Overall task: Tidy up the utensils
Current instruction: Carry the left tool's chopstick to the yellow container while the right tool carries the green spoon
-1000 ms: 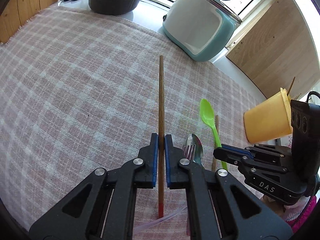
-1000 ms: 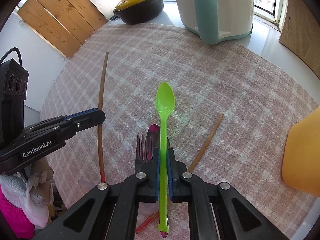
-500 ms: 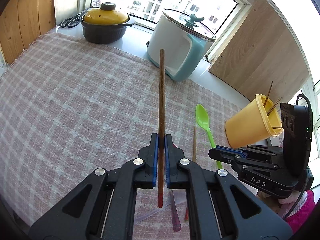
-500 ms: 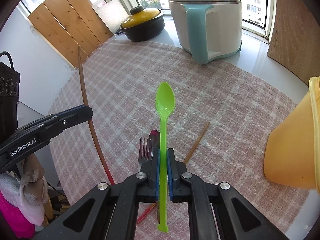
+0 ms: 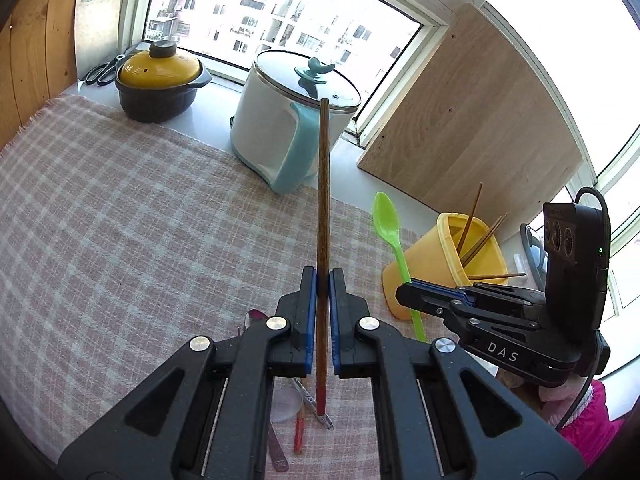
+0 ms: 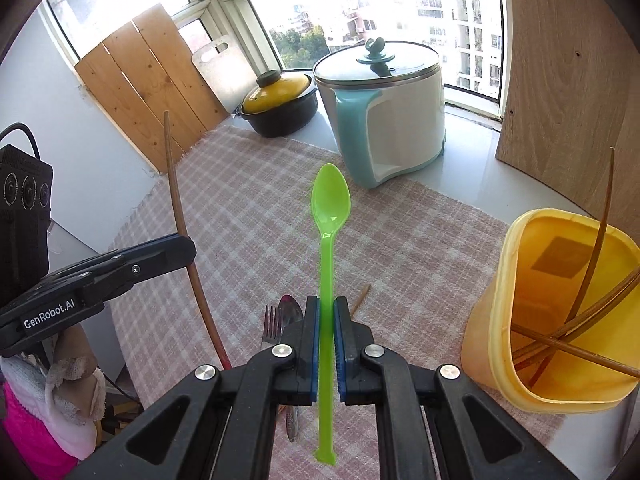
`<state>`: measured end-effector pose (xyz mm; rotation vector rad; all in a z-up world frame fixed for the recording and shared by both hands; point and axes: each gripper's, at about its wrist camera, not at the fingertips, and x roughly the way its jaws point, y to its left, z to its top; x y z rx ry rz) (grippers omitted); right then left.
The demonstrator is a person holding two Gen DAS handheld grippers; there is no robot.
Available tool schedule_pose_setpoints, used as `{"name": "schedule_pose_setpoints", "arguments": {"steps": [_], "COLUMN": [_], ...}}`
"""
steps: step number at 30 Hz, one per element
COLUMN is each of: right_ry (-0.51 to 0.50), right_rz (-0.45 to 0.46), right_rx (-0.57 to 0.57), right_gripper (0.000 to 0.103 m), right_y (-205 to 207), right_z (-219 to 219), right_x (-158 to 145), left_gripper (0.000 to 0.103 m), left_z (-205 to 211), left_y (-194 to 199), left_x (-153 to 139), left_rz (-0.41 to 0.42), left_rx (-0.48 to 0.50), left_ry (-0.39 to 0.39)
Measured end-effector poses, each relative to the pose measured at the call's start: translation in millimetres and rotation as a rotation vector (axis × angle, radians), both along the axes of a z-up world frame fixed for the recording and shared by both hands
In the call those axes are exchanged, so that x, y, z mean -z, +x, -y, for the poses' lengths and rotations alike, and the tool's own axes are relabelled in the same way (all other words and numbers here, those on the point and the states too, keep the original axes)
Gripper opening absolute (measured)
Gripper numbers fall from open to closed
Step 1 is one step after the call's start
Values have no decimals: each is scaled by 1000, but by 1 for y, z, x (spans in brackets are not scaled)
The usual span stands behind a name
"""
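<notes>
The right gripper [image 6: 328, 340] hides most of the fork [image 6: 271, 326] and metal spoon [image 6: 291, 312] at 9 o'clock of it; the loose chopstick [image 6: 361, 298] at 2 o'clock shows only its tip. Sticks in the yellow cup [image 6: 496, 320] run out at the frame's 3 o'clock edge

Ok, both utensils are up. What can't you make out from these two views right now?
- Metal fork and metal spoon: right wrist view, lower parts hidden behind the right gripper.
- Yellow cup base: hidden by its own wall.
- Loose chopstick: mostly hidden by that gripper.
- Items under the left gripper: left wrist view, too covered to identify.
</notes>
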<state>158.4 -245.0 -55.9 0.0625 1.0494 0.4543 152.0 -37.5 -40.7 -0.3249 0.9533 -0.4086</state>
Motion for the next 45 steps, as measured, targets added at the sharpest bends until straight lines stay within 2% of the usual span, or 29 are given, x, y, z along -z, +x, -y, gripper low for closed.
{"name": "schedule_pose_setpoints", "arguments": {"steps": [13, 23, 36, 45], "right_ry": [11, 22, 4, 4], "right_rz": [102, 133, 139, 129], "right_rx": [34, 97, 151, 173], "right_gripper": [4, 4, 4, 4], "right_y": [6, 19, 38, 46], "right_z": [58, 100, 134, 144], "right_x": [-41, -52, -44, -35], "left_gripper": [4, 4, 4, 4], "left_z": [60, 98, 146, 172], "left_y": [7, 25, 57, 76], "left_x": [-42, -67, -69, -56], "left_rz": [73, 105, 103, 91], "left_rx": [43, 81, 116, 122], "left_ry": [-45, -77, -89, -38]}}
